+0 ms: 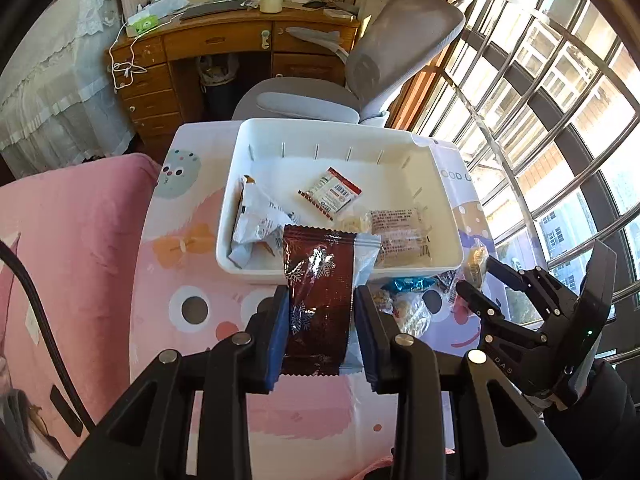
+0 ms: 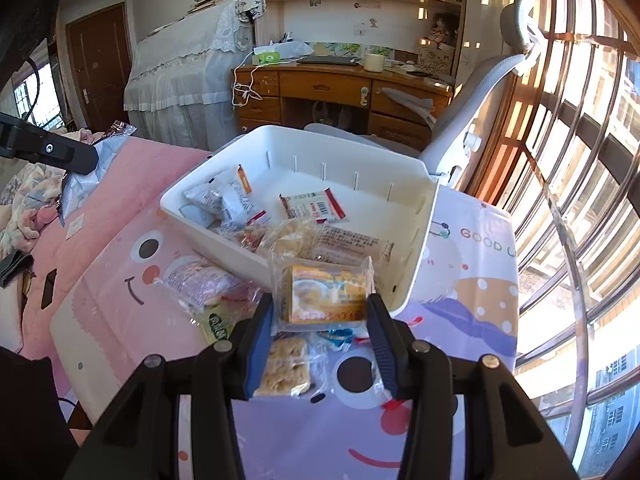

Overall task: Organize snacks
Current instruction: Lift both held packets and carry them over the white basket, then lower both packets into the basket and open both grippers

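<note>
- My left gripper (image 1: 320, 316) has its jaws clamped on a dark red snowflake wrapper (image 1: 318, 300), with a pale blue packet behind it; the wrapper's top edge hangs over the near rim of the white bin (image 1: 340, 272).
- My right gripper (image 2: 320, 320) has its jaws closed on a yellow snack packet (image 2: 326, 294), held just in front of the bin's (image 2: 416, 264) near corner.
- Inside the bin I see a red-and-white sachet (image 1: 330, 192), a crumpled white bag (image 1: 256, 220) against the left wall, and clear cracker packs (image 1: 400, 232) along the near wall. The far half of its floor is bare.
- On the bench (image 2: 460, 360), loose snacks lie close to the bin's near edge: a cracker pack (image 2: 286, 366), a blue-wrapped sweet (image 2: 338, 336) and a clear pack (image 2: 200, 284) to the left.
- The bench's right edge runs beside the barred window (image 2: 580, 160); a grey chair (image 1: 384, 52) stands behind the bin.
</note>
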{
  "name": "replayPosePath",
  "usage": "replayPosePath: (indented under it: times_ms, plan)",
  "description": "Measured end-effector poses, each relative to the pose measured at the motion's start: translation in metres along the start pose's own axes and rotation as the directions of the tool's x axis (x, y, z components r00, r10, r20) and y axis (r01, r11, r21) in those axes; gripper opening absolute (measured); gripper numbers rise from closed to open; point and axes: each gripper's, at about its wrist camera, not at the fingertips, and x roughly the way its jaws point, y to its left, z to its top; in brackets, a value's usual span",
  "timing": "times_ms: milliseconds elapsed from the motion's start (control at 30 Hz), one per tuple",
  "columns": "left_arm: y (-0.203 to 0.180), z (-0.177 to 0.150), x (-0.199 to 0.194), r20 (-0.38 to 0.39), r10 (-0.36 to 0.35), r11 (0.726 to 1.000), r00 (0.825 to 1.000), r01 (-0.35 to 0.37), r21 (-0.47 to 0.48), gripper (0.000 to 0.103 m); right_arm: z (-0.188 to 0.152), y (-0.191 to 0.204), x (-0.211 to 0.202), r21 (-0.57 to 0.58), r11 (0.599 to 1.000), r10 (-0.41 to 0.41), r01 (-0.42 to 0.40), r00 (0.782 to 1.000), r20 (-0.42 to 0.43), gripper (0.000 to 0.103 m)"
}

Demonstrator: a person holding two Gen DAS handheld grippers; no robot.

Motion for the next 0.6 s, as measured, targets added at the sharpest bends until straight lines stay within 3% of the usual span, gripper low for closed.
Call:
replayPosePath:
  times_ms: [333,600]
  plan:
    - [0.013,0.063,0.031,-0.031,0.001,0.998,1.000,0.002,0.068,0.030,0.052,-0.008,0.024,0.013,0.996,-0.083,0.083,0.996,0.033,0.046]
    - [0.028,0.108,0.081,-0.077,-0.009,0.996,0.997,0.016,0.090,0.031,0.083,-0.005,0.058,0.024,0.994,-0.109,0.108,0.994,0.011,0.046]
